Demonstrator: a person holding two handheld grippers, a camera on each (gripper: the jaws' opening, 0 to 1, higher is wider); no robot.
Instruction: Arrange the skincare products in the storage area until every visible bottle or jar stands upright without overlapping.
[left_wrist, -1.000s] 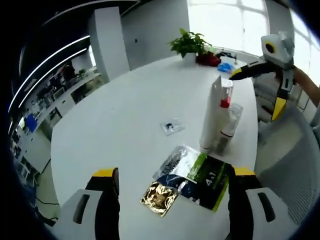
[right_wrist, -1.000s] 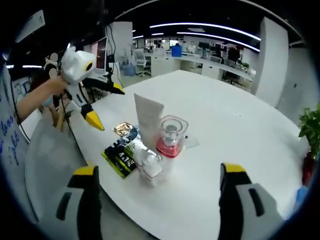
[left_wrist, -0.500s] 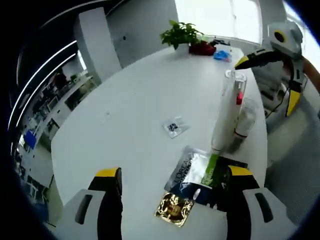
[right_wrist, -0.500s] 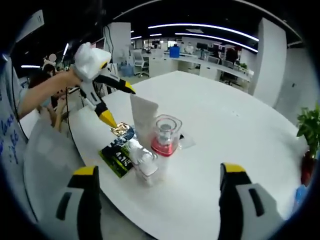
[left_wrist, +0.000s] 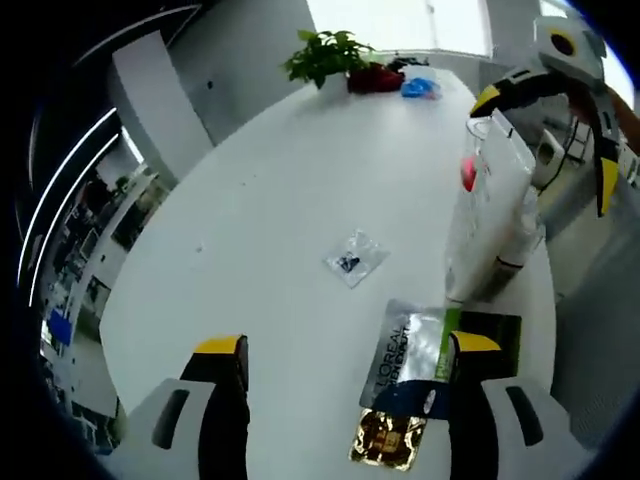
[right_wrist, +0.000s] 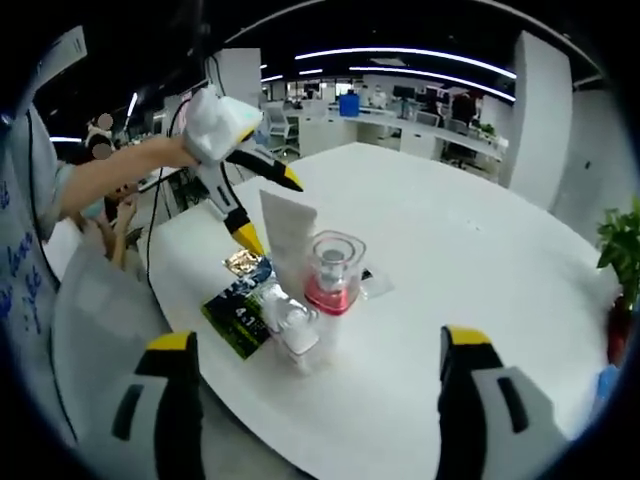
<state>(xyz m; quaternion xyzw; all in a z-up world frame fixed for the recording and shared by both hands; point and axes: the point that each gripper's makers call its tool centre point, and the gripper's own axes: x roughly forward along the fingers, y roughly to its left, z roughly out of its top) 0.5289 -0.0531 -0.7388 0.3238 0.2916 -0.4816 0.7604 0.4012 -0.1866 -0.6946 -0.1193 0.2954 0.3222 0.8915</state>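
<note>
Jaws spread on both grippers; glossy foil sachets (left_wrist: 415, 345) lie flat beside seemingly clear plastic bottles (right_wrist: 332, 278).

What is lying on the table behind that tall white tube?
In the right gripper view, flat sachets lie behind the white tube: a gold one and a dark green one. The tube and bottles cover parts of them.

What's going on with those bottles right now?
Both grippers, left and right, open, holding nothing. Tube and bottles upright, close together near table edge. Sachets lying flat beside them.
</note>
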